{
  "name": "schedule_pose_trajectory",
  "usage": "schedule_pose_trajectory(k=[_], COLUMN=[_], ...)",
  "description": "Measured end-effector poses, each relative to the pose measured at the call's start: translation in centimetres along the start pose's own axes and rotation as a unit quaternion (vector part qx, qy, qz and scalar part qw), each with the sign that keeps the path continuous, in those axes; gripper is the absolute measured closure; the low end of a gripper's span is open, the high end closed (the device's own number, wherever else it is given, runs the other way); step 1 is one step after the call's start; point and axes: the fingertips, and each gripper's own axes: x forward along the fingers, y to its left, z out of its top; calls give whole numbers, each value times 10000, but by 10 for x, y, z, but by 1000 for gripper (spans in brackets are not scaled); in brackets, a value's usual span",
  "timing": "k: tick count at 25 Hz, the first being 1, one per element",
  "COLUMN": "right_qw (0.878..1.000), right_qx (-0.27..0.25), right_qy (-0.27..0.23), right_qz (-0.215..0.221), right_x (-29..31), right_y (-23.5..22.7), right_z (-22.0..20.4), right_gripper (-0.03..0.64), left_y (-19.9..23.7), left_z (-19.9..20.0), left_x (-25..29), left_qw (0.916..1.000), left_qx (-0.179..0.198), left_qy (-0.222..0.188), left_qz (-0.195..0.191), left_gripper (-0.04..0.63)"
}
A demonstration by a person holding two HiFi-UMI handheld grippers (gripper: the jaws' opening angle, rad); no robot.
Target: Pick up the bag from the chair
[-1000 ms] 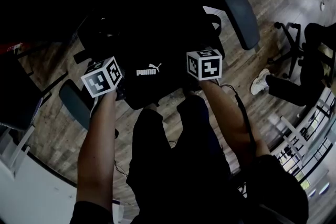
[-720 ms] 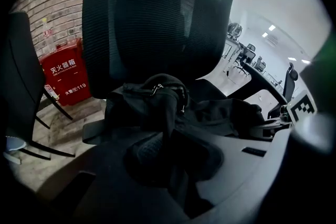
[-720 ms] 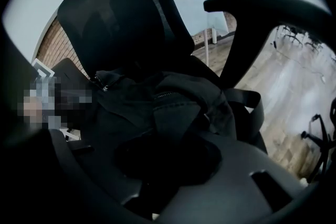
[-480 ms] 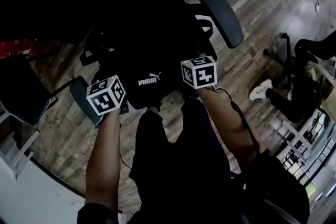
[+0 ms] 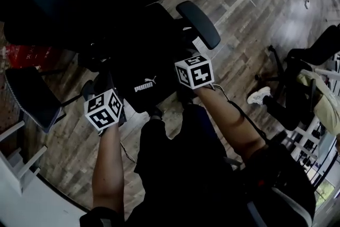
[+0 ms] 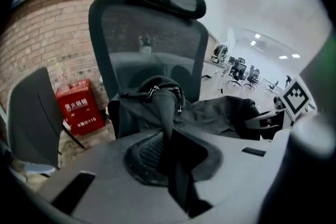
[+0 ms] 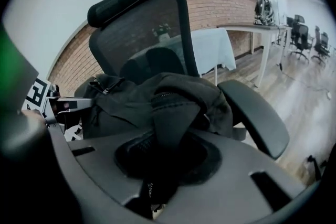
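Fingers (image 6: 143,155) on left gripper (image 6: 169,157) and right gripper (image 7: 160,160) pinch limp fabric bag (image 7: 131,105)

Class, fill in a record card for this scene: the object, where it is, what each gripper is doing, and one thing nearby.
Object: black bag with a white logo
Place: at the office chair, in front of its backrest; off the seat or not, cannot tell
Left gripper: shut on a fold of the bag
Right gripper: shut on a fold of the bag
Nearby: red box beside the chair
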Motion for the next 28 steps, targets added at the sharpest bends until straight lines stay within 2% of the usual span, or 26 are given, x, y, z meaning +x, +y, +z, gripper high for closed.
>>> schedule_pose_trajectory(k=[2,12,28], right_qw=[9998,9948,9829], right_qx=[-103,-670,-1118], right_qy=[-150,-750,-1456], right_qz=[61,165,163], right_x=[-19,-102,-194], right_y=[5,25,48], right_z=[19,103,165], right_gripper=[529,529,529], left_y=[-9,-38,-68], left_z=[24,106,173], left_x=[-19,-93,-168], left_qw=[9995,9933,9771], left_qx=[150,172,274], left_qy=[-265,-1143,-2097], left_qz=[-7,-76,-229], left_gripper=[560,560,560])
